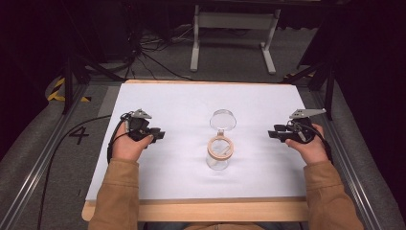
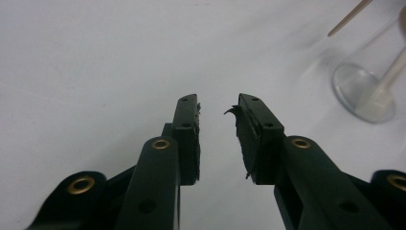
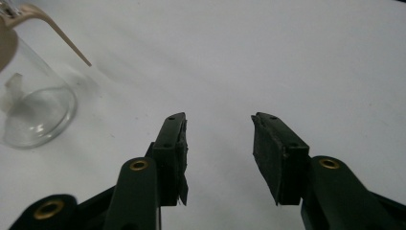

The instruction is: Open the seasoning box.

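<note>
Resting on table: left gripper (image 1: 159, 135), right gripper (image 1: 272, 134), both parted, flanking jar (image 1: 220, 152).

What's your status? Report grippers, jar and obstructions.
Left gripper open, right gripper open, both empty. Clear glass jar with tan hinged lid upright mid-table between them, lid open. White table sheet bare around it.

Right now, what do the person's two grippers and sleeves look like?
Both the left gripper and right gripper are black, with brass-coloured rivets and worn, frayed pads. Each carries a grey three-cornered plate and trails a black cable. The sleeves are tan-brown.
</note>
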Tool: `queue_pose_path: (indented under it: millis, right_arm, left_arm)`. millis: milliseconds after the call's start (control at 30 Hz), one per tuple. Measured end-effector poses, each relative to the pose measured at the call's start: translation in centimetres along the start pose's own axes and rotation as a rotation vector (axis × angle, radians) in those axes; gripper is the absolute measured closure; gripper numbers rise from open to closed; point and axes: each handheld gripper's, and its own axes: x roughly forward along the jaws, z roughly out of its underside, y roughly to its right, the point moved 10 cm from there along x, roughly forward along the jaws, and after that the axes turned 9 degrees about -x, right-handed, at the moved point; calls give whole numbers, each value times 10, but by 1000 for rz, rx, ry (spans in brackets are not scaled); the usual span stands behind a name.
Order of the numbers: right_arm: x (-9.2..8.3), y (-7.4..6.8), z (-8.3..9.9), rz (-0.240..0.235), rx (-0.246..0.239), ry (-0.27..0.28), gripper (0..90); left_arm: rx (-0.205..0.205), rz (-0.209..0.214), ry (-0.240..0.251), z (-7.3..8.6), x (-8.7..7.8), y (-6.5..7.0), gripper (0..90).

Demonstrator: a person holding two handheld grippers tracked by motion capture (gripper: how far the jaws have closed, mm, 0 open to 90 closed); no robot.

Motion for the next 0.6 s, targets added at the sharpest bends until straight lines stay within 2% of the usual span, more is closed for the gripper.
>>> queue_pose_path:
  millis: [133, 233, 467, 600]
  right_arm:
    - [11, 2, 14, -9, 30, -43, 562]
    - [20, 2, 25, -6, 23, -90, 560]
    - [29, 0, 35, -7, 15, -141, 555]
    - [37, -5, 42, -16, 6, -181, 539]
  left_arm:
    - [-8, -8, -50, 8, 9, -6, 695]
    - [-13, -8, -72, 12, 15, -9, 690]
    - [-19, -14, -102, 18, 20, -11, 670]
    - [-13, 1, -99, 16, 21, -7, 665]
